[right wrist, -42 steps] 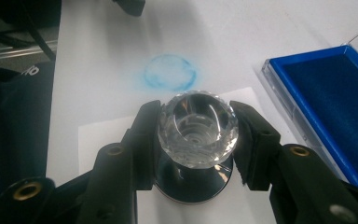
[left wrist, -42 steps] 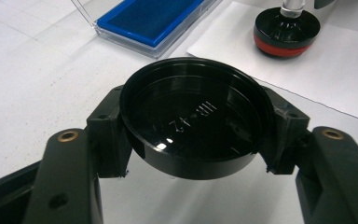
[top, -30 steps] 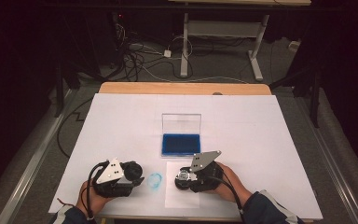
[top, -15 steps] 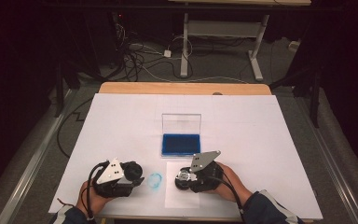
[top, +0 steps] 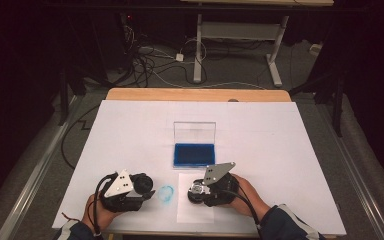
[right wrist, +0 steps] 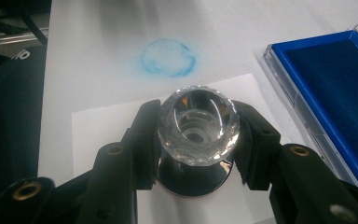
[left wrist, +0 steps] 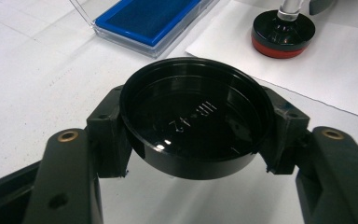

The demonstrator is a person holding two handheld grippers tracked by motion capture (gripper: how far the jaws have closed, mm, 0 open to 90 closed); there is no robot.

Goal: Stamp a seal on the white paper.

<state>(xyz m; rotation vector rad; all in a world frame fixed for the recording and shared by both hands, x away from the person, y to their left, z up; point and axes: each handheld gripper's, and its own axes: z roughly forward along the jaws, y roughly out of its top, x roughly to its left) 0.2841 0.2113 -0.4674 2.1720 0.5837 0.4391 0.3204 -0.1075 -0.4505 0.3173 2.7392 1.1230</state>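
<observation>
My left gripper point(left wrist: 193, 140) is shut on a round black cap point(left wrist: 196, 119), held hollow side up just above the white table; from above it point(top: 147, 192) sits at the front left. My right gripper point(right wrist: 198, 140) is shut on the clear faceted handle of a stamp point(right wrist: 198, 121). That stamp point(left wrist: 283, 32), with a black and red base, stands on a white paper sheet point(top: 195, 210) at the front middle point(top: 198, 190). An open blue ink pad point(top: 194, 154) lies just beyond the paper, its clear lid upright.
A round blue ink smudge point(top: 166, 194) marks the white table cover point(top: 280, 140) between the two grippers. The wooden table edge point(top: 195, 94) runs along the far side. Cables and desk legs stand on the floor beyond.
</observation>
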